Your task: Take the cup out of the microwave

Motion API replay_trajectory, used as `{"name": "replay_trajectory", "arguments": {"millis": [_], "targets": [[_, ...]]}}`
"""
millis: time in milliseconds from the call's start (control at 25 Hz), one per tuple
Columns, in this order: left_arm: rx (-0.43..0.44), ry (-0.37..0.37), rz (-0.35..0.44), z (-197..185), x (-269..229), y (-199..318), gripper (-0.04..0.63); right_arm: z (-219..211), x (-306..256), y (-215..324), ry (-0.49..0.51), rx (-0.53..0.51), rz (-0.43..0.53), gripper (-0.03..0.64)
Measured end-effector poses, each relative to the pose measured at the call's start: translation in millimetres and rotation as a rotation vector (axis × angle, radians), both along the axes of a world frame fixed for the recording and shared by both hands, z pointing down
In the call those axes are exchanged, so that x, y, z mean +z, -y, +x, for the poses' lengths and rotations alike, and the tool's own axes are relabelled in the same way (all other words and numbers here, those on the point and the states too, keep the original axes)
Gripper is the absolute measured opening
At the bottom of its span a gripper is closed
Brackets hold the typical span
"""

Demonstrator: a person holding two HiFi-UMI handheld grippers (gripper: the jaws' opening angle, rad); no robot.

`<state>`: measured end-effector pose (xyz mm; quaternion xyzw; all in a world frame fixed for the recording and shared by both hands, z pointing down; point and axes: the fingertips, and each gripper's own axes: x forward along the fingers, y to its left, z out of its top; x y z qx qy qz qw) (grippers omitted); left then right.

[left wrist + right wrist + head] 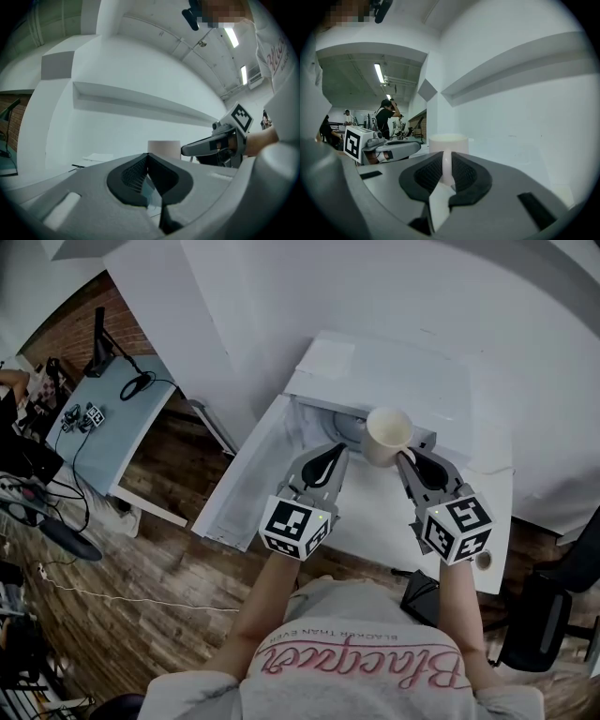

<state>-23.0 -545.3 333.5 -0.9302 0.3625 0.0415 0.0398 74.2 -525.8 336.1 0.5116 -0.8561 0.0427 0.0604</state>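
A cream cup (pixel 387 432) hangs in the air in front of the white microwave (pixel 394 381). My right gripper (pixel 406 461) is shut on the cup's handle. In the right gripper view the pale handle sits pinched between the dark pads of the right gripper (pixel 446 161), and the cup (pixel 448 142) stands upright just beyond them. My left gripper (pixel 330 457) is level with it on the left, shut and empty. In the left gripper view the left gripper (pixel 149 157) has its pads together, with the cup (pixel 164 148) and the right gripper (pixel 216 143) off to the right.
The microwave stands on a white table (pixel 246 474) against a white wall. A grey desk (pixel 112 423) with cables stands to the left over wooden floor. A black chair (pixel 544 615) is at the right. A person (pixel 386 116) stands far off in the room.
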Motion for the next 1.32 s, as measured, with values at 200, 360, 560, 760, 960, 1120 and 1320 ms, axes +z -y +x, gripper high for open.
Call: {"name": "replay_trajectory", "arguments": {"millis": [200, 360, 560, 760, 960, 1120, 1320], "targets": [[0.013, -0.002, 0.048, 8, -20, 1, 0.006, 3, -14, 1, 0.007, 0.020, 0.031, 0.052], [0.023, -0.003, 0.058, 11, -25, 1, 0.006, 6, -20, 1, 0.012, 0.041, 0.053, 0.052], [0.034, 0.000, 0.058, 13, -25, 0, 0.006, 9, -21, -1, 0.024, 0.063, 0.056, 0.052], [0.036, 0.001, 0.055, 10, -23, -1, 0.006, 7, -19, -3, 0.047, 0.070, 0.055, 0.052], [0.037, -0.005, 0.054, 8, -22, -3, 0.006, 3, -20, -5, 0.073, 0.069, 0.059, 0.052], [0.043, -0.005, 0.055, 9, -23, -5, 0.006, 1, -22, -6, 0.081, 0.064, 0.065, 0.052], [0.041, -0.010, 0.060, 7, -27, -6, 0.006, -2, -24, -6, 0.088, 0.059, 0.065, 0.052]]}}
